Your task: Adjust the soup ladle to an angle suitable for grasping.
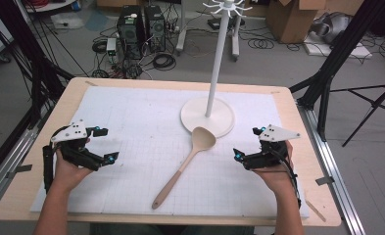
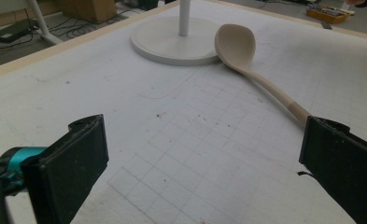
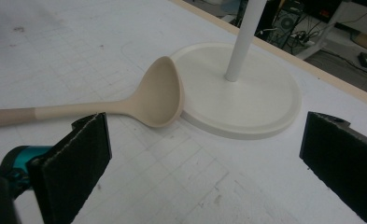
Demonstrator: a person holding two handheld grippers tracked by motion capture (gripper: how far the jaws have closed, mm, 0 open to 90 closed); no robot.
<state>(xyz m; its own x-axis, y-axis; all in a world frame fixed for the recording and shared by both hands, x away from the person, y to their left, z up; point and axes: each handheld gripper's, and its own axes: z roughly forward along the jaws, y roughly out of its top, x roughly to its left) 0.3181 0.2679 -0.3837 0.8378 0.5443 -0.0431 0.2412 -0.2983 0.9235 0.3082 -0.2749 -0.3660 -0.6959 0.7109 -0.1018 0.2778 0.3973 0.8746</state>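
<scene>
A wooden spoon lies diagonally across the middle of the white gridded mat on the tabletop, its handle end toward the bottom of the high view and its bowl up against the round base of the white rack stand — touching its rim or just overlapping it. The left gripper sits at the left of that frame, held in a hand, its fingers spread wide with nothing between them; its own view shows bare mat between them. The right gripper mirrors it at the right, well apart from the spoon — fingers likewise wide apart and empty.
</scene>
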